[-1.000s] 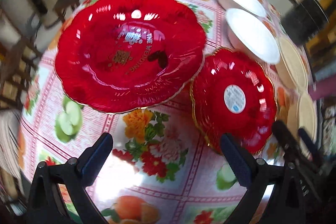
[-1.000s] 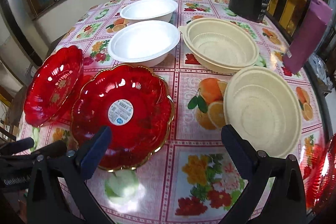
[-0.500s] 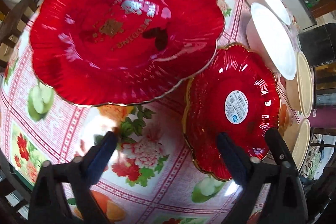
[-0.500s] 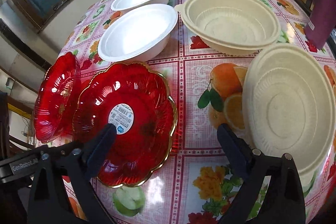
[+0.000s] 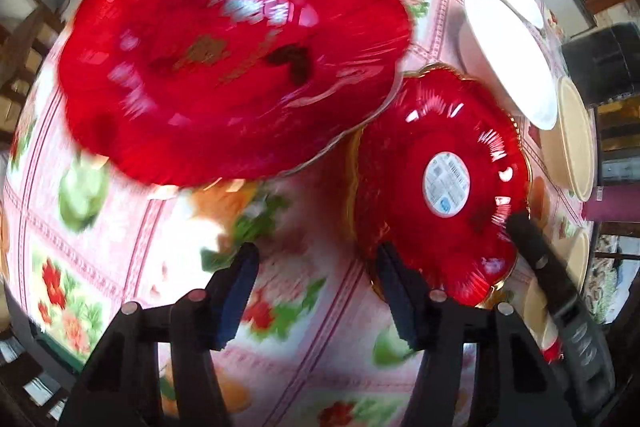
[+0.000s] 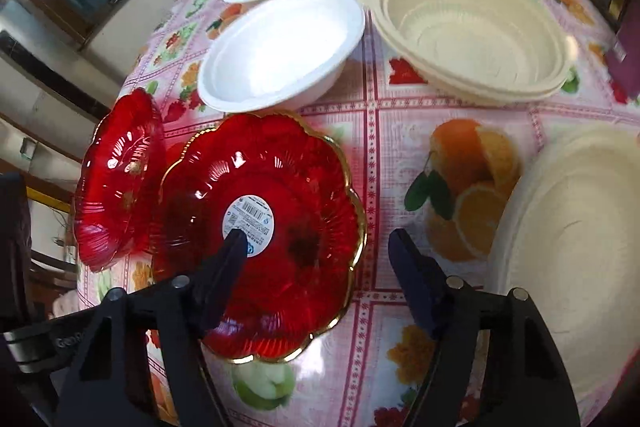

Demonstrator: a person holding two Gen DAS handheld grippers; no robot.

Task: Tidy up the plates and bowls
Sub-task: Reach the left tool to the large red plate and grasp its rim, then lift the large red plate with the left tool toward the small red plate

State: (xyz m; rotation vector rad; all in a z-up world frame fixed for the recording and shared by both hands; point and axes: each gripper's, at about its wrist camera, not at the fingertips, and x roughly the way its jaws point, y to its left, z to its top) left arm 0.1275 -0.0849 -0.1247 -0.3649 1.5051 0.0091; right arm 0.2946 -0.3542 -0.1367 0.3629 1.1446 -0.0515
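both tools open, over red plates (image 6: 260, 211)

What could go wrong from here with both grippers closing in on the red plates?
1. The right gripper straddles the gold-rimmed red plate, whose rim sits beside the white foam bowl; a lift could nudge the bowl.
2. The larger red plate overlaps that plate's edge, so lifting either may drag the other.
3. The left gripper is near the right gripper's finger; they might collide.

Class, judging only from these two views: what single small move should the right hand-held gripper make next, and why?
Probably ease forward and close on the stickered plate's gilt rim. The right hand-held gripper is open, one finger over the plate, the other outside the rim.
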